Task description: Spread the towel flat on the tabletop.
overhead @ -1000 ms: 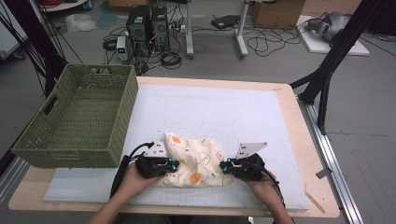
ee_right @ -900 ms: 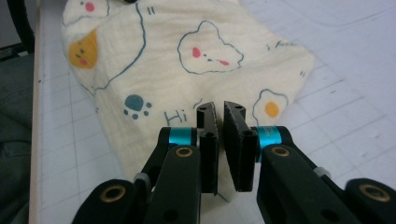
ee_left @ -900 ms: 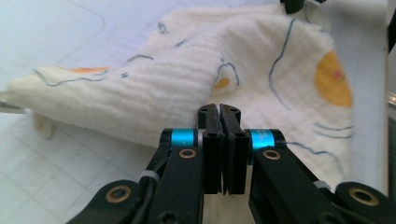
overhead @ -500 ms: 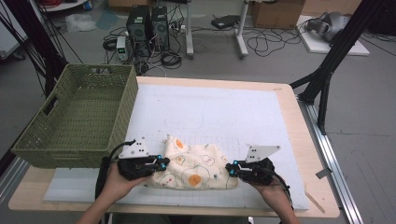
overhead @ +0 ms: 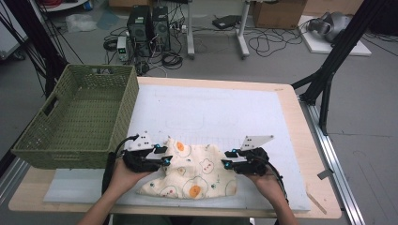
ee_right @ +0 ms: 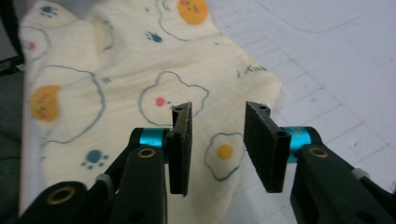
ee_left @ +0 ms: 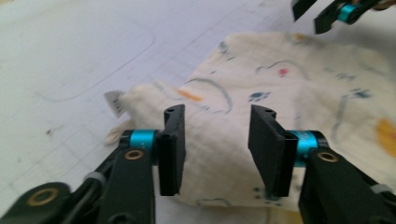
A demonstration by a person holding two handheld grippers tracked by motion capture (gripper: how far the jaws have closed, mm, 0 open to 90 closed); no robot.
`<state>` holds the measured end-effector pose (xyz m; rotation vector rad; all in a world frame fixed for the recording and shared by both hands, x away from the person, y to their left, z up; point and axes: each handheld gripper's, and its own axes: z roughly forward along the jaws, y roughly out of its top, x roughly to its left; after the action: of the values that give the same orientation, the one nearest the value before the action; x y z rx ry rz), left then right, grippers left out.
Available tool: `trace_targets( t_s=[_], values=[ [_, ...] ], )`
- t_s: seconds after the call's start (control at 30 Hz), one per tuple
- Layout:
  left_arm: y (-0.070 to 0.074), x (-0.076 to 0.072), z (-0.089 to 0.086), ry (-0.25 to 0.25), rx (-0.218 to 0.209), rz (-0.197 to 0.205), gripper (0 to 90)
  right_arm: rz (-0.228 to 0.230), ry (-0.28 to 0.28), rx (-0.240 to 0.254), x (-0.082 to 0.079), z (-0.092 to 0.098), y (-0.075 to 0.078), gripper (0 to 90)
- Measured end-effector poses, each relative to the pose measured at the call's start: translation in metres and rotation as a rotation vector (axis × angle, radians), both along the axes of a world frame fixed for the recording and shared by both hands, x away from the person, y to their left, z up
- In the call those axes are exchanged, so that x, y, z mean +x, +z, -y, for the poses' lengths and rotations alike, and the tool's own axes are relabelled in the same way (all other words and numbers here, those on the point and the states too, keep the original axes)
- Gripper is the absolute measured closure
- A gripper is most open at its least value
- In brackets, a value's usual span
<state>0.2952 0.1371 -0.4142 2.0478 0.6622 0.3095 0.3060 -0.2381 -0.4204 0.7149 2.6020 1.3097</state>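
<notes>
The left gripper and right gripper flank the printed cloth, one at each end. Both have just spread their jaws. The cloth lies beneath the gaps, seemingly unpinched, right of the green basket.

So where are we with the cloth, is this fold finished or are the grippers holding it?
The printed cloth lies bunched and folded on the white mat near the front edge. The left gripper and right gripper have just been opening; their jaws stand apart above the fabric, pads off it. So this fold looks released. Likely left: tidying the shape and moving it to the green basket, which holds no cloth.
</notes>
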Motion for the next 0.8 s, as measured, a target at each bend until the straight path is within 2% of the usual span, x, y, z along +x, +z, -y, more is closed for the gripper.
trace_targets(
  t_s=[0.07,0.13,0.27,0.47,0.53,0.6,0.67,0.73,0.8],
  values=[
    [-0.005,0.003,-0.001,0.021,0.005,-0.014,51.7,-0.016,-0.011,-0.003,0.004,-0.003,-0.005,60.9],
    [-0.009,0.008,-0.001,0.027,0.009,-0.033,50.9,-0.023,-0.01,-0.03,0.009,-0.005,-0.009,61.4],
    [-0.016,0.017,0.003,0.048,0.036,-0.071,60.4,-0.061,-0.029,-0.045,0.02,-0.006,-0.018,63.2],
    [-0.028,0.022,0.015,0.054,0.11,-0.095,65.7,-0.072,-0.03,-0.067,0.024,-0.009,-0.024,71.0],
    [-0.03,0.021,0.017,0.059,0.115,-0.085,72.6,-0.083,-0.018,-0.059,0.024,-0.009,-0.023,77.6],
    [-0.029,0.022,0.017,0.049,0.112,-0.091,83.4,-0.078,0.001,-0.065,0.023,-0.01,-0.022,83.8],
    [-0.028,0.02,0.016,0.058,0.114,-0.084,86.1,-0.067,0.009,-0.068,0.021,-0.011,-0.02,85.4],
    [-0.023,0.019,0.013,0.076,0.099,-0.058,86.7,-0.049,0.006,-0.059,0.02,-0.009,-0.017,86.3],
    [-0.015,0.02,0.008,0.11,0.065,-0.026,87.0,-0.017,-0.02,-0.052,0.02,-0.004,-0.011,86.6]
  ],
)
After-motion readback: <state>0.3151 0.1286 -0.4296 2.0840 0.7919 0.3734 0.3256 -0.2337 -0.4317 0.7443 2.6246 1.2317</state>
